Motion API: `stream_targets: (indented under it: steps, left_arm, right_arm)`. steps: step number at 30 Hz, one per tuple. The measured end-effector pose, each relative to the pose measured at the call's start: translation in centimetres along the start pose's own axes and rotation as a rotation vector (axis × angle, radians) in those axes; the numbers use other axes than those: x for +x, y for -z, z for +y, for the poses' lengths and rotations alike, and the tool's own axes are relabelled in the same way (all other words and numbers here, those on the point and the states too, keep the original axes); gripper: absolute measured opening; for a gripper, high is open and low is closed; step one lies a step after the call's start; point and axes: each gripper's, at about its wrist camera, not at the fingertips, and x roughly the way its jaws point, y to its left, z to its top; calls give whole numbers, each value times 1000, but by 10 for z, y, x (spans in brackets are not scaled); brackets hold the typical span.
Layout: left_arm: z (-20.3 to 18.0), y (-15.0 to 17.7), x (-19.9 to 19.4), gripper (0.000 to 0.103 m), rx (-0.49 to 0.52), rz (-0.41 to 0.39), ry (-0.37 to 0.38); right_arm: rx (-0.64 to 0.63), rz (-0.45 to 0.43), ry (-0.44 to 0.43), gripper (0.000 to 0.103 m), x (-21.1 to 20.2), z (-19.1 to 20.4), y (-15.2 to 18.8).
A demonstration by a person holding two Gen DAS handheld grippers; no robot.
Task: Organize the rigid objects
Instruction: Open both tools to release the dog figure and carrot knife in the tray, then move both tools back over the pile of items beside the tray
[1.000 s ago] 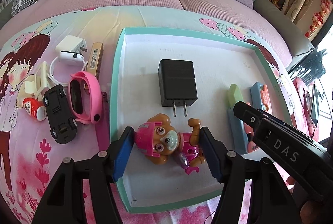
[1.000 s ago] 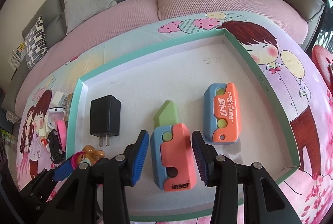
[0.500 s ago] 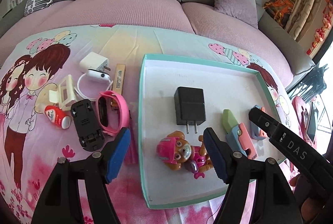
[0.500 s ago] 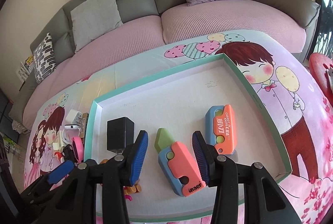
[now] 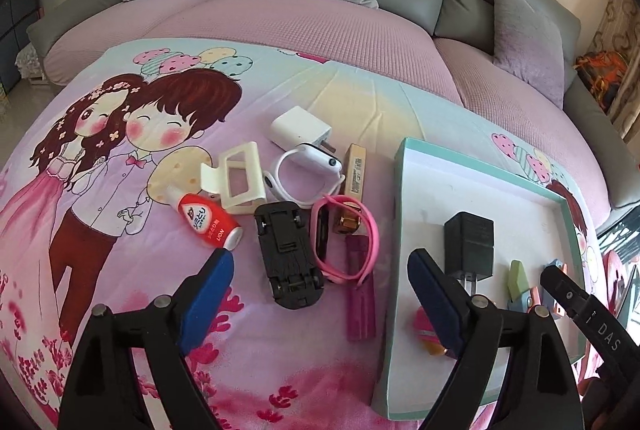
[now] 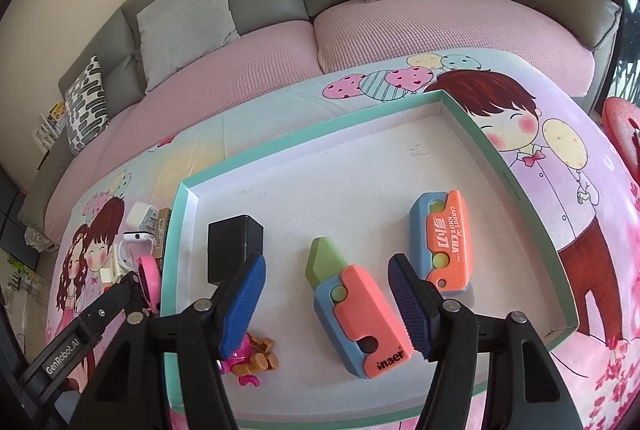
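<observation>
Now both my tongs have just opened wide and hold nothing: left gripper [image 5: 320, 294] has swung from the puppy toy [image 6: 250, 354] toward the loose pile, right gripper [image 6: 326, 304] has let go of the carrot knife [image 6: 352, 314] inside the tray [image 6: 304, 154].

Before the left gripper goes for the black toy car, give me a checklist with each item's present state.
1. Left gripper empty and open: ok; its jaws have just been opening, with nothing between them.
2. Right gripper let go of the carrot knife with its green blade out: ok; its jaws have just been opening and the pads stand clear of it.
3. Black toy car reachable: ok; it lies upside down on the cloth, just ahead of the left gripper.
4. Car free of neighbours: not ok; the pink wristband lies against its side.
5. Room in the teal tray: ok; much bare floor.
6. Pup figure settled in the tray: ok.
</observation>
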Motion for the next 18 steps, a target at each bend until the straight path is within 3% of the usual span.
stream_targets:
  steps: [2,4,6,18]
  left_arm:
    - [2,-1,2,98,-4,-6,-18]
    - [4,-1,3,99,-11,-5,-23]
    - [6,-2,4,99,-21,-2,-24]
    - [16,-3,1,99,-43,-41,-50]
  right_arm:
    - [1,3,9,88,3,0,0]
    - [1,6,15,99,5,0,1]
    - [-2,7,21,103,5,1,1]
    - [-17,-24,14,103,2,6,2]
